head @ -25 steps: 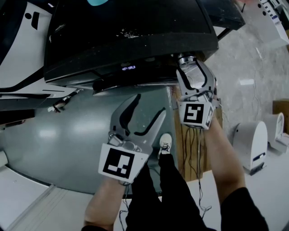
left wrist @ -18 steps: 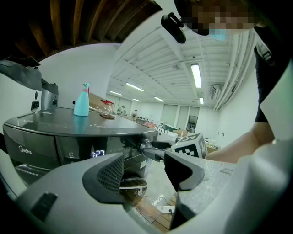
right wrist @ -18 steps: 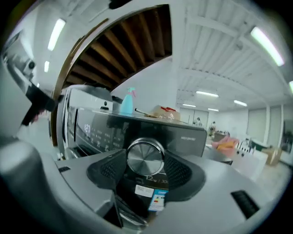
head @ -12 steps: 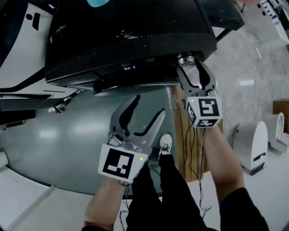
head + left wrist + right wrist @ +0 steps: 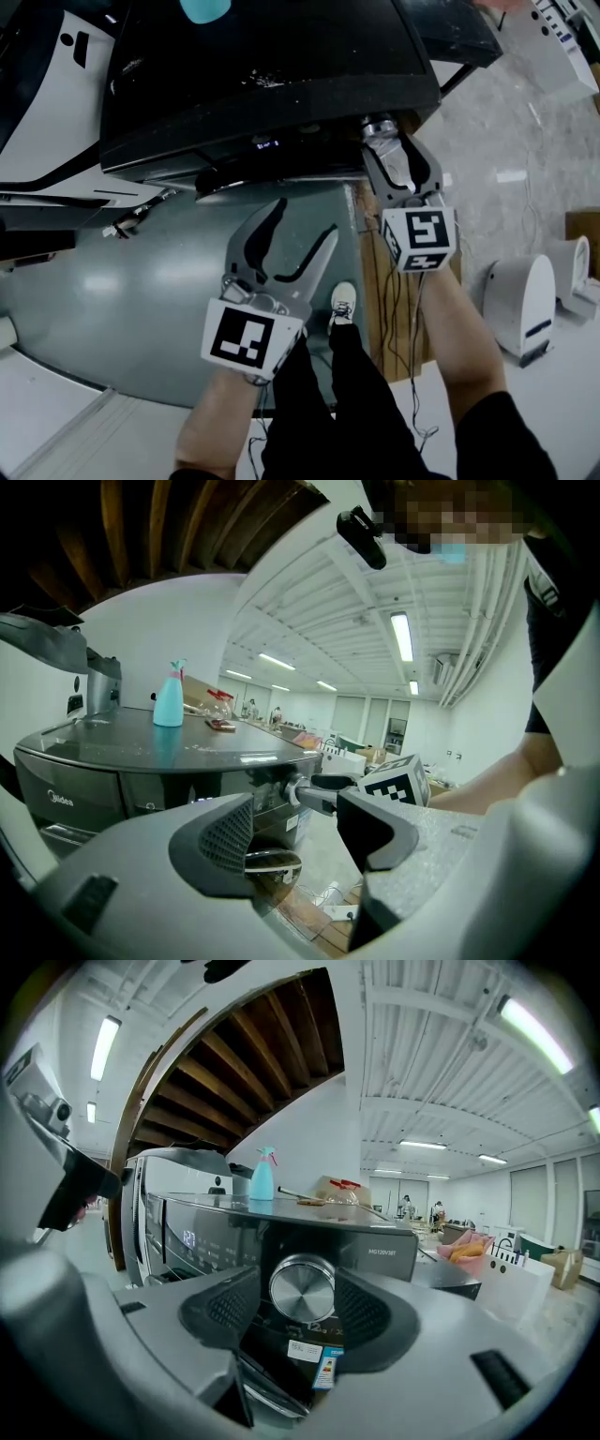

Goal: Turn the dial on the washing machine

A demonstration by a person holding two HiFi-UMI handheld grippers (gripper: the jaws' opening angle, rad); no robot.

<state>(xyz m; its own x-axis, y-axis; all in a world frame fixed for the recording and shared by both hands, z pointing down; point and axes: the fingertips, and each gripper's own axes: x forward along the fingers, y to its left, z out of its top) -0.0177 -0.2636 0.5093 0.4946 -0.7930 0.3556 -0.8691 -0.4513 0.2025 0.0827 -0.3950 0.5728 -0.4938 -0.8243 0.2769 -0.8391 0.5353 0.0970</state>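
Washing machine [image 5: 272, 66]: we see its dark top filling the upper centre of the head view. The control panel runs along the lower edge of that top.
Dial [image 5: 302, 1288]: a round brushed-metal knob at the right end of the panel. It sits dead centre in the right gripper view and just right of upper centre in the head view.
Right tool [image 5: 389, 141]: closed on the dial. One jaw stands on each side of the knob. Both pads appear to touch it, though the wide-angle distortion keeps us from confirming contact all round.
Left tool [image 5: 302, 220]: open, jaws well apart, nothing between them. We find it at lower centre of the head view, below the panel and well apart from the dial.
Display [image 5: 267, 143]: lit digits on the panel, left of the dial. They are too small for us to read.
Spray bottle [image 5: 170, 696]: teal, upright on the machine's top, at upper left of the left gripper view.
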